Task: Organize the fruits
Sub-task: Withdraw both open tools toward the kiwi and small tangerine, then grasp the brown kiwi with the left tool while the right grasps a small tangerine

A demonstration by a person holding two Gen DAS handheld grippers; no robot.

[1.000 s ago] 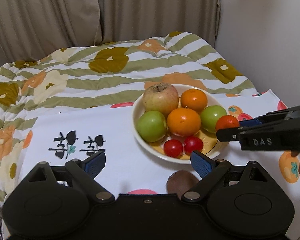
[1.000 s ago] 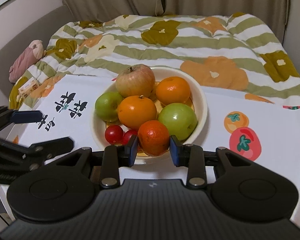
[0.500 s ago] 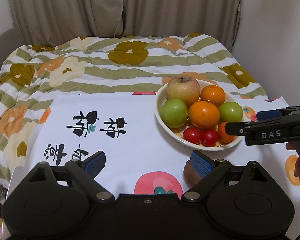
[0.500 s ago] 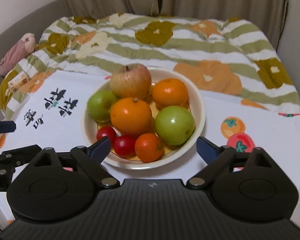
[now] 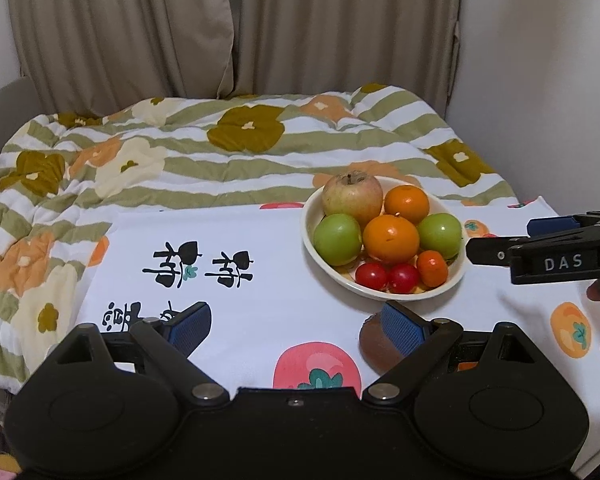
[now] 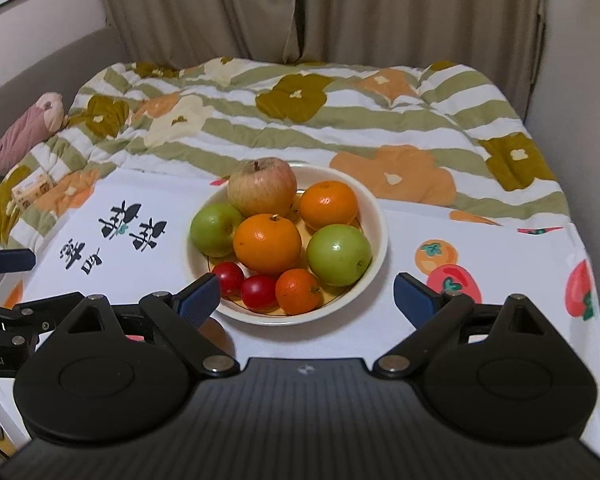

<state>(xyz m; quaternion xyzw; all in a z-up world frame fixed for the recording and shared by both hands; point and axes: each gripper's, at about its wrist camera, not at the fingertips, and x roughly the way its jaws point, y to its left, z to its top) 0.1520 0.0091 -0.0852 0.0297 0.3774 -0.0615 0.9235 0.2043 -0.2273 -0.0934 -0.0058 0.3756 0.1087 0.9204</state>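
Note:
A cream bowl on the white cloth holds an apple, two oranges, two green apples, two red cherry tomatoes and a small orange mandarin. A brown kiwi lies on the cloth in front of the bowl, partly hidden by my left gripper's right finger. My left gripper is open and empty, low in front of the bowl. My right gripper is open and empty, just in front of the bowl; it also shows side-on in the left wrist view.
The white printed cloth covers a low table. Behind it lies a striped floral quilt, with curtains and a wall beyond. A pink soft toy and a small box lie at the far left.
My right gripper opened and let go of the small mandarin, which now lies in the bowl's front. Both grippers pulled back from the bowl.

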